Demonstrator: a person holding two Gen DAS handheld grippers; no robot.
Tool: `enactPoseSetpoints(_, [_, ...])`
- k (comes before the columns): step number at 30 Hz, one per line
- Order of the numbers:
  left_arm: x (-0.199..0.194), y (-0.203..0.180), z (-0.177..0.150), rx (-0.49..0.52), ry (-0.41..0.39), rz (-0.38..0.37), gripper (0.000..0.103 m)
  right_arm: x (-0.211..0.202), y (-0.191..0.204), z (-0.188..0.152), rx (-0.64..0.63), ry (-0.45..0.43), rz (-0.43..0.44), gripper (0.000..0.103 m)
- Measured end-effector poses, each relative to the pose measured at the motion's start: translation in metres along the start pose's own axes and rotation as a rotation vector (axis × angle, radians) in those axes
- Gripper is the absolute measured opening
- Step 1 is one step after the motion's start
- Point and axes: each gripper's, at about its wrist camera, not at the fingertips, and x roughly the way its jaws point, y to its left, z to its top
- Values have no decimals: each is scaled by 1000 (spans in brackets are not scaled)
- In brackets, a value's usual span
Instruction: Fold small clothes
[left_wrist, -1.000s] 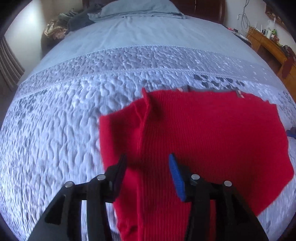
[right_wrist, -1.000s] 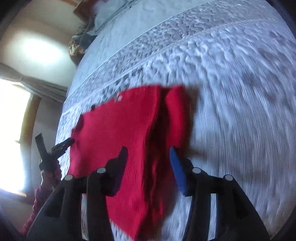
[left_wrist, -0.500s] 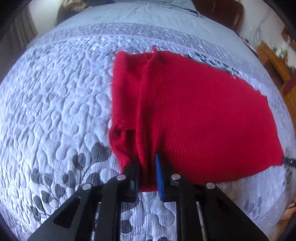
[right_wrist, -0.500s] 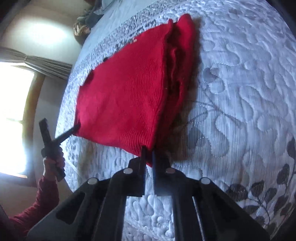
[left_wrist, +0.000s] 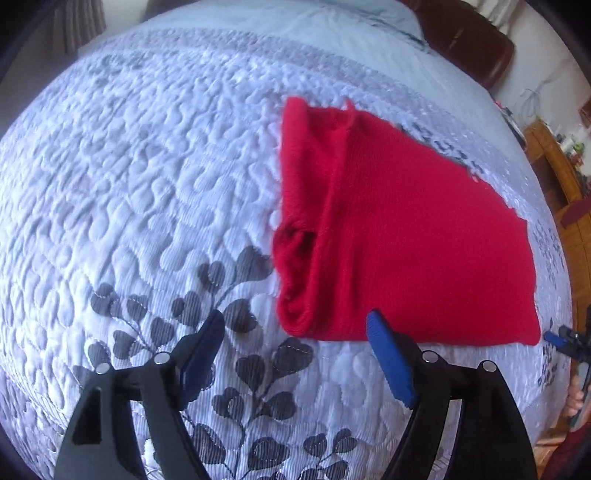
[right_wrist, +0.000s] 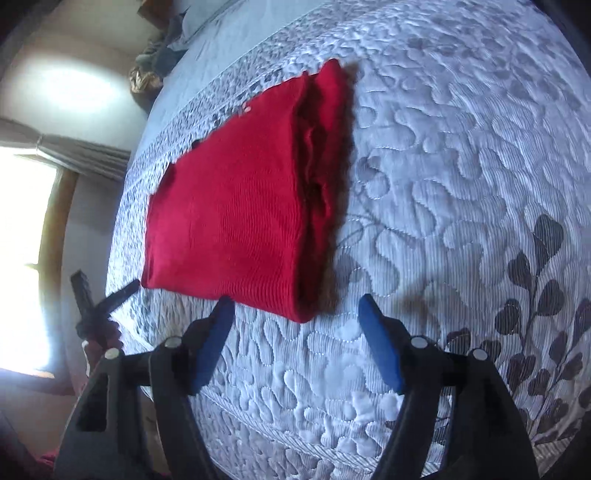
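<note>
**Both claws spread above the near hem of the red knit**

Left claw (left_wrist: 295, 328) stands wide over the bed's quilt (left_wrist: 147, 177), its jaws having just been opening, with nothing pinched between them. The red knit garment (left_wrist: 406, 236) lies flat on the quilt just beyond the fingertips: its near hem runs across between the two blue pads (left_wrist: 388, 354), the rolled left fold ending just above the gap and the right pad overlapping the hem's edge in the left wrist view; whether it touches the cloth cannot be told. A narrow folded strip runs along the garment's left side, and the broad panel spreads away to the right, toward the bed's right edge.

Right claw (right_wrist: 295, 314) is likewise wide, its jaws having just been opening, and empty. In the right wrist view the garment's (right_wrist: 236, 206) near right corner sits just above the gap between the fingertips, apart from both pads. The folded layers stack along its right side. At the garment's far left corner the left claw (right_wrist: 103, 295) shows, held in a hand with a red sleeve, just beside the cloth near the bed's edge. Grey leaf patterns mark the quilt (right_wrist: 461, 184) near both claws.
</note>
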Motion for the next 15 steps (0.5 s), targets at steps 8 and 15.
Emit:
enactPoseSetpoints(8, [28, -16, 26, -32, 50, -115, 78, 50, -7, 20, 79, 107, 157, 64])
enactPoseSetpoints(15, [34, -17, 28, -64, 59, -98, 17, 65, -13, 19, 134, 128, 252, 14])
